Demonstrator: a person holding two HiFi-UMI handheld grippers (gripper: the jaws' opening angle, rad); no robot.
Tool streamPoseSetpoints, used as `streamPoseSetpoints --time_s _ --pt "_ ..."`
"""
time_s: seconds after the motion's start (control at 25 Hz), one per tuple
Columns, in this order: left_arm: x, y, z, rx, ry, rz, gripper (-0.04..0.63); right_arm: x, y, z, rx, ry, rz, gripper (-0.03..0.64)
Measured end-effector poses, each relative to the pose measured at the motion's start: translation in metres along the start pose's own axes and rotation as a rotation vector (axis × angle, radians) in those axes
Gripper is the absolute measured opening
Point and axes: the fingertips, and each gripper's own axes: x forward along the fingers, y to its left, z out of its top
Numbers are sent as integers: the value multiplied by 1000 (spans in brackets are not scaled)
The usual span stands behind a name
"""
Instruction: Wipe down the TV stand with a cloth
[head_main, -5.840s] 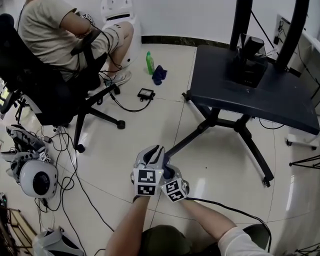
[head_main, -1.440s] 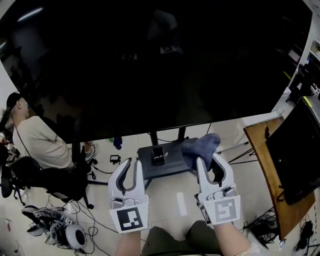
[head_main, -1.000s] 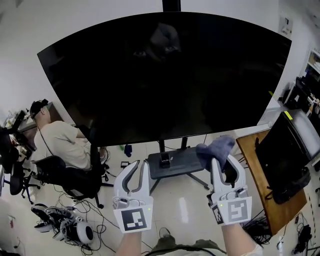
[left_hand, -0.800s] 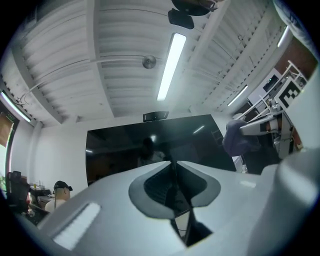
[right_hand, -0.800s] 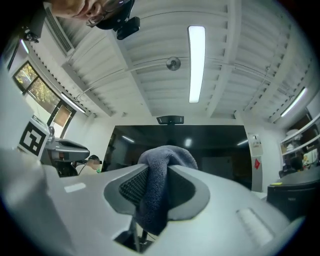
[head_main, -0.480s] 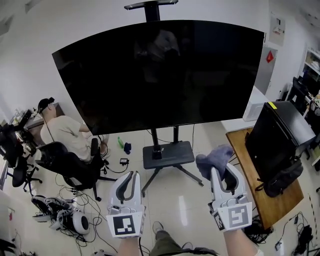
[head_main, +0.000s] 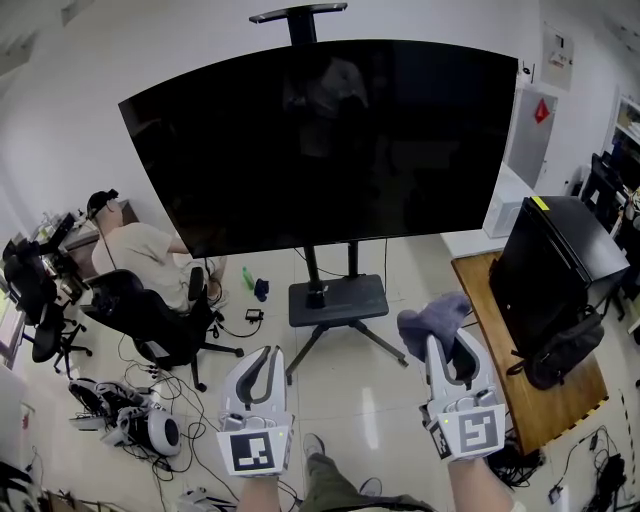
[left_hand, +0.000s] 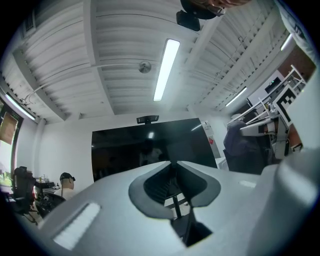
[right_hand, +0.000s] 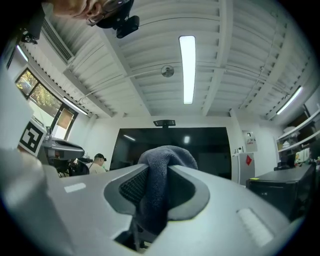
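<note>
A: What takes up most of the room?

B: A wide dark TV (head_main: 320, 140). It sits on a black stand (head_main: 337, 298), whose shelf and splayed legs rest on the pale floor (head_main: 370, 400), near the far wall.

A: And along the floor's edges?

B: At the right edge there is a wooden desk (head_main: 535, 405) with a black case (head_main: 550, 265) on its far end. Toward the left edge a person (head_main: 145, 250) sits in an office chair (head_main: 150, 320), with cables and gear lying on the tiles close by.

A: The two tools?

B: Both are held low at the near edge and point toward the TV. They are well apart from each other. The left gripper (head_main: 262, 352) is empty. Its jaws stand slightly parted, and only the stand shows through the gap.

A: And the right one?

B: The right gripper (head_main: 445, 345) is clamped on the cloth (head_main: 432, 318). The grey-blue fabric is pinched between the pads and bunches up over the tips.

A: So where is the cloth relative to the stand?

B: It is in the air to the right of the shelf, nearer than the shelf. It is well clear of the shelf and touches nothing but the jaws.
</note>
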Motion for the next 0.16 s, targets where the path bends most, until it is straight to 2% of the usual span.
streamPoseSetpoints --time_s 0.16 --pt "-8 -14 4 -11 -23 -24 181 -16 -8 6 1 -4 -4 98"
